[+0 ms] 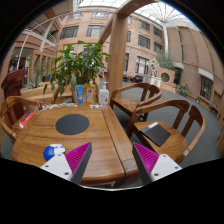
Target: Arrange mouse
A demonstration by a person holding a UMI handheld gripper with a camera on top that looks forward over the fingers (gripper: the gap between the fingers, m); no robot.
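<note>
Two fingers of the gripper (112,163) stand spread apart over the near edge of a wooden table (100,130), holding nothing. A mouse (52,152) lies near left, just beside the left finger; a round mat (72,124) sits farther in.

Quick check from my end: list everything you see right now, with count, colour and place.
Table: one, wooden slats, just ahead of the tongs.
Mouse pad: one, dark, round, mid-table.
Mouse: one, blue and white, near table edge, beside the left finger.
Bottles: about three, blue, orange and clear, at the table's far end.
Potted plant: one, green, behind the bottles.
Chairs: several, wooden, around the table; the nearest has a dark seat.
Wooden post: one, beyond the table.
Building: brick, windowed, in the background.
Tongs: one, pink pads, open, holding nothing.
</note>
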